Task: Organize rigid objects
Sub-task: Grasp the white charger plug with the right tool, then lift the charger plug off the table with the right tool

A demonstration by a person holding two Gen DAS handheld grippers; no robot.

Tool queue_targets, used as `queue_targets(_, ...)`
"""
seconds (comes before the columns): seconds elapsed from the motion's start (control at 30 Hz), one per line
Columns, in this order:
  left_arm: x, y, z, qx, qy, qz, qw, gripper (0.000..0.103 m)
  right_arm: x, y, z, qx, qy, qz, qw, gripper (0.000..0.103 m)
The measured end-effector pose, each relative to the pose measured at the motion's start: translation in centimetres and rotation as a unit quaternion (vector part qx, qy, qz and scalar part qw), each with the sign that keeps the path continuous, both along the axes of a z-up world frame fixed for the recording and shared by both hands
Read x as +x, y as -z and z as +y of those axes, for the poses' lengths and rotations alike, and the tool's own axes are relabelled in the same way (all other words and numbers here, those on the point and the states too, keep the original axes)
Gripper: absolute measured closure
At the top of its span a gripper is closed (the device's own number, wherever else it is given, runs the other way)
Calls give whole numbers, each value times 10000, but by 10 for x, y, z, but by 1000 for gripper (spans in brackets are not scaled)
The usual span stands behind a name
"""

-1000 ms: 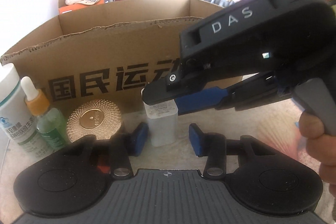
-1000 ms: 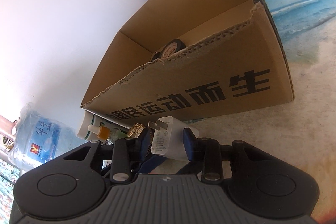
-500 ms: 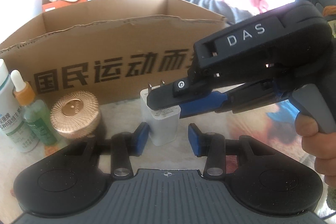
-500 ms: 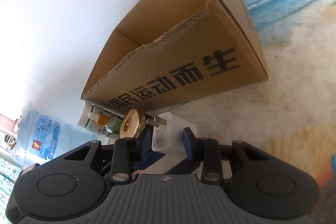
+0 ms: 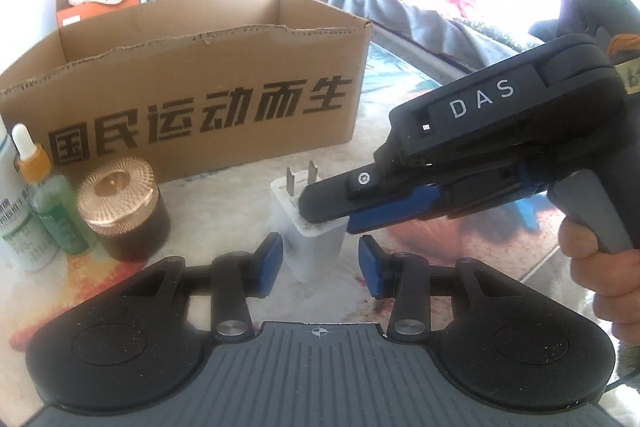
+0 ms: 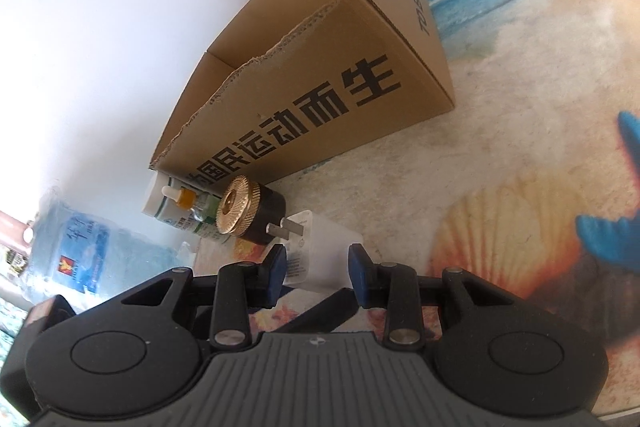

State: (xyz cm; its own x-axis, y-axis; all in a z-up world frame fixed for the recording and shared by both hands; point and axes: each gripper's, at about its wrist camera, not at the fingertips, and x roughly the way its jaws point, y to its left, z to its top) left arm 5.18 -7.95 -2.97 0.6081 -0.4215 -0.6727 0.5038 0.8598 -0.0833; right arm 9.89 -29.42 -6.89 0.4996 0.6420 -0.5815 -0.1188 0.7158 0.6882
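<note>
Right gripper [image 6: 316,269]: clamps the white charger plug [image 6: 320,259] between its blue pads [image 6: 276,273]; in the left wrist view the gripper [image 5: 332,215] comes in from the right and one finger lies across the top of the plug [image 5: 308,227], just below the prongs.
Left gripper [image 5: 320,263]: jaws apart, one pad [image 5: 268,267] on each side of the plug's lower body; whether the pads touch it cannot be told.
Charger plug: stands on the table [image 5: 248,187] with its two metal prongs [image 5: 300,179] pointing up, in front of the cardboard box [image 5: 192,99] and apart from it.
Cardboard box: open at the top, torn front edge, black Chinese characters printed on the front wall; its inside cannot be seen in either view.
Jar with gold lid [image 5: 120,211]: dark body, ribbed gold top, upright just to the left of the plug.
Dropper bottle [image 5: 44,195]: green, orange collar, white bulb, upright beside the jar.
White tube [image 5: 16,223]: at the far left, next to the dropper bottle.
Table: covered with a beach print of shells and a blue starfish [image 6: 612,223].
Water jug [image 6: 76,247]: blue-labelled, past the table edge in the right wrist view.
</note>
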Motion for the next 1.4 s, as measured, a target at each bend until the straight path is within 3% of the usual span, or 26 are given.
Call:
queue_targets(0.5, 0, 4, -22, 362, -183, -18, 9992, 62, 11, 0, 12, -123, -51, -16, 9999, 60)
queue_targets(0.83, 0, 1, -25, 353, -258, 6, 9990, 67, 12, 6, 7, 142, 195, -22, 9997, 58)
queue_targets(1.4, 3, -8, -28, 340, -203, 82, 9992, 68, 4, 3, 3, 78, 258, -96, 9996, 59)
